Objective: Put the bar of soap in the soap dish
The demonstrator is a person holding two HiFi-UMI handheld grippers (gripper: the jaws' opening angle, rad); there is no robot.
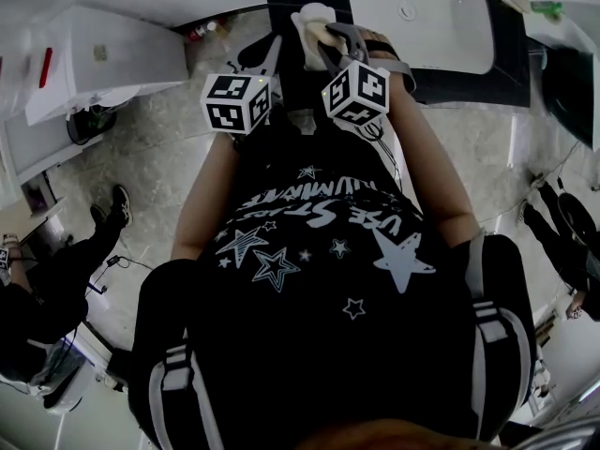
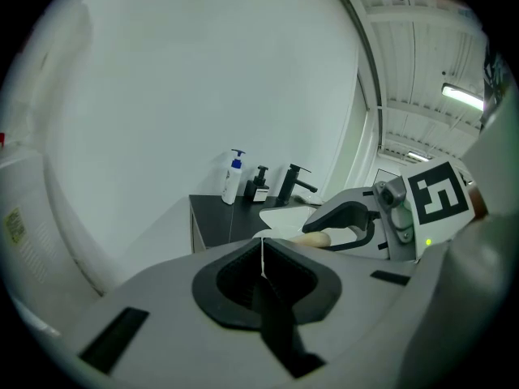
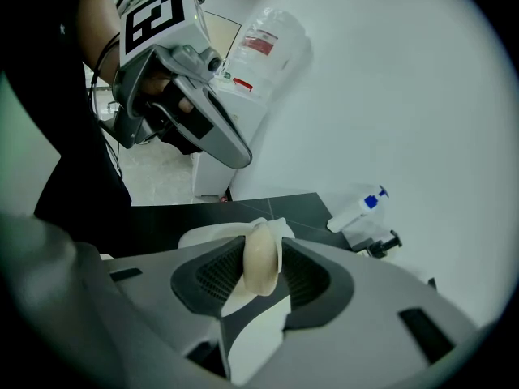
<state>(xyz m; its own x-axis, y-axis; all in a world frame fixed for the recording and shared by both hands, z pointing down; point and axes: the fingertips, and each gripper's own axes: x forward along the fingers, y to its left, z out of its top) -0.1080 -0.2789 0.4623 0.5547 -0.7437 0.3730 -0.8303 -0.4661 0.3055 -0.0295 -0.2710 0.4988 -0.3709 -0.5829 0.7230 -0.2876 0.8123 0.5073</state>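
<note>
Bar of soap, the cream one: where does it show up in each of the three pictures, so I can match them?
Head view: top centre, the cream oval bar of soap sits in the right gripper.
Left gripper view: low, right of centre, held in that other gripper.
Right gripper view: dead centre, pinched between the jaws.
Shared landmark: the black countertop.

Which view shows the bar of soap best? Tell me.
The right gripper view: the bar of soap sits in the centre, large, pinched in the right gripper. The left gripper view shows only its end; the head view shows only a small pale sliver.
</note>
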